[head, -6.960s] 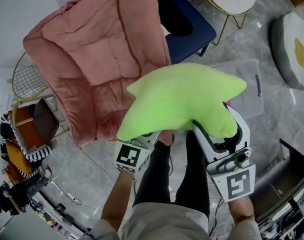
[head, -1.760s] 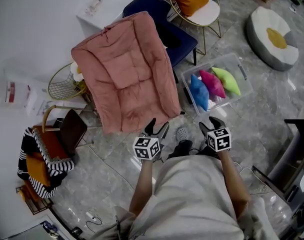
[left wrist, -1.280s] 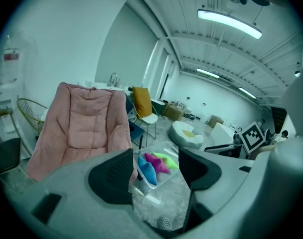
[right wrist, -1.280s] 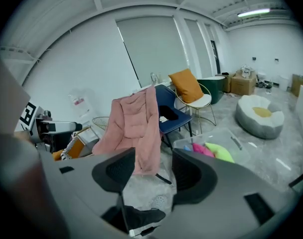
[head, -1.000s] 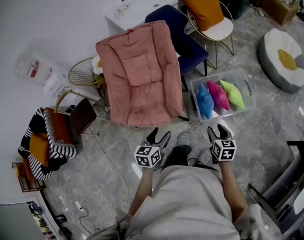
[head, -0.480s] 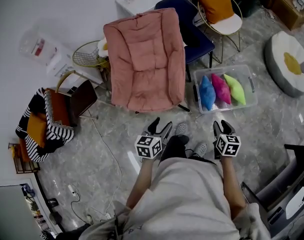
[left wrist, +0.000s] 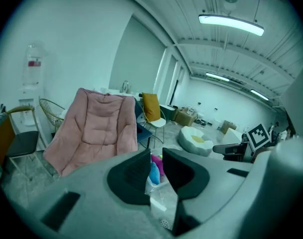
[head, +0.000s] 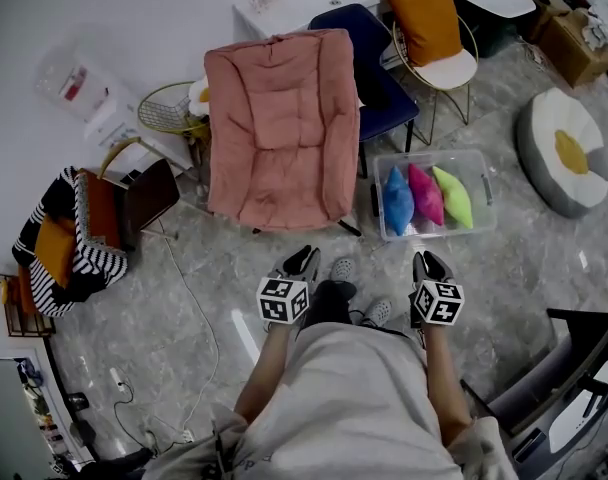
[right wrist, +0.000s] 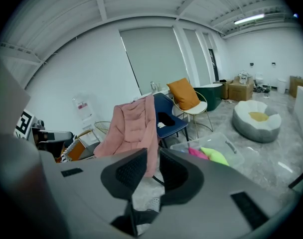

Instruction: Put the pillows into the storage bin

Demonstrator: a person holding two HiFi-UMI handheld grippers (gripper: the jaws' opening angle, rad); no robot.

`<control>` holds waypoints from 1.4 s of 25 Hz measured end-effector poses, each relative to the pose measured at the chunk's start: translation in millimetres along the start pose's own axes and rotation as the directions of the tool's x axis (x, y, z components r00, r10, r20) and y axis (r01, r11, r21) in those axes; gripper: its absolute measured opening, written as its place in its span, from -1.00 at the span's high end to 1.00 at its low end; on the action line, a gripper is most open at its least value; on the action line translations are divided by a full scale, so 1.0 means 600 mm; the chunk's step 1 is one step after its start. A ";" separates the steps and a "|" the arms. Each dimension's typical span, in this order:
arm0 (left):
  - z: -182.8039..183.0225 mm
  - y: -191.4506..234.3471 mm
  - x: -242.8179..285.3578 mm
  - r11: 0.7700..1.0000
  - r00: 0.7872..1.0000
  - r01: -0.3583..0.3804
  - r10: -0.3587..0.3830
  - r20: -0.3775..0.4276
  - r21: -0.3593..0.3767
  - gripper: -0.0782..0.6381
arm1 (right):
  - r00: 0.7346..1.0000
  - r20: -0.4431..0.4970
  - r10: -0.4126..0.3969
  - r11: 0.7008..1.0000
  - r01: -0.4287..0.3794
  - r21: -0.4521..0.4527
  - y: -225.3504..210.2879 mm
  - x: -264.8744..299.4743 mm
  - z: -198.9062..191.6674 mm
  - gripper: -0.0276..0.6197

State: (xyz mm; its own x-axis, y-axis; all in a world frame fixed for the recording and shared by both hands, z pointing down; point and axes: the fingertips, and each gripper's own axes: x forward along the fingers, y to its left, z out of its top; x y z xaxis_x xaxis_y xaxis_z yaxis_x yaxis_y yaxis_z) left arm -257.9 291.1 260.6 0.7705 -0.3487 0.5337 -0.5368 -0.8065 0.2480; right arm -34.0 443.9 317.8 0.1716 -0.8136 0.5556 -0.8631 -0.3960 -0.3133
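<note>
As left gripper (head: 302, 261), right gripper (head: 427, 265) close empty, green pillow (head: 452, 196) released

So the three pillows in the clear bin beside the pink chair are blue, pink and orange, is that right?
Not quite. The third one in the clear bin is the green pillow, not an orange one. It lies with the blue pillow and the pink pillow, beside the pink chair. The head view shows this.

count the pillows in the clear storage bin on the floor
3, side by side in the storage bin: the blue pillow toward the pink chair, the pink pillow in the middle, the green pillow farthest from it. Others could be hidden beneath.
</note>
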 end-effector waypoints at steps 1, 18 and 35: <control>0.005 -0.002 0.002 1.000 1.000 -0.005 0.005 0.008 0.002 0.60 | 1.000 0.004 -0.001 1.000 0.001 0.000 -0.002 -0.002 0.003 0.70; 0.037 -0.074 0.024 0.998 0.995 0.069 -0.069 0.076 0.007 0.75 | 1.000 0.015 0.027 0.998 -0.027 -0.052 -0.020 -0.034 0.008 0.92; 0.020 -0.119 0.061 0.996 0.997 0.076 -0.076 0.012 0.056 0.75 | 0.998 0.038 0.042 0.996 -0.039 -0.084 -0.028 -0.061 0.006 0.92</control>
State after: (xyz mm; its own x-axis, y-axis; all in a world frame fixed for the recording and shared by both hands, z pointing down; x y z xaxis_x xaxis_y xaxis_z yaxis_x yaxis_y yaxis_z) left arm -186.9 330.2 252.6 0.8131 -0.2916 0.5038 -0.4570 -0.8559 0.2421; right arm -24.0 479.1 299.9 0.1530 -0.8452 0.5122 -0.9061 -0.3268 -0.2687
